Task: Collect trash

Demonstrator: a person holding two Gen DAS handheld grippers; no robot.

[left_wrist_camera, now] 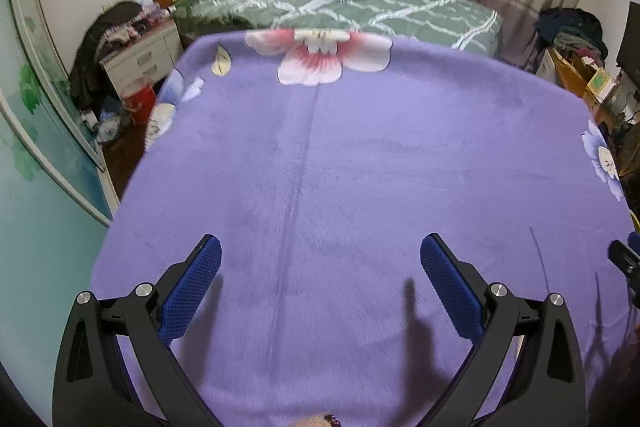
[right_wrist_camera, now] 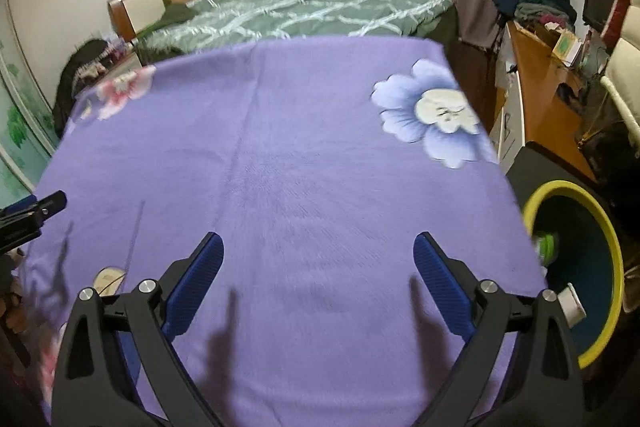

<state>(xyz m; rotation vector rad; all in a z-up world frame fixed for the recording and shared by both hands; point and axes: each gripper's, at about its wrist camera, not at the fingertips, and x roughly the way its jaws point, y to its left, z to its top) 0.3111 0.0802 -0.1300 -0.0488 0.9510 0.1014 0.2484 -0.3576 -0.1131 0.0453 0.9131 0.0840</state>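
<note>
- Both claws hover low over the purple flowered cloth on the tabletop; the left claw has its jaws spread wide and holds nothing.
- Right claw is likewise spread apart and empty, level with its partner, a neutral pose that suits having nothing left to grab.
- No loose trash shows on the cloth in either view.
- Off the cloth's right edge stands a yellow-rimmed bin, set close so drops are short; a green scrap and a white piece lie inside, so collection looks finished or nearly so.
</note>
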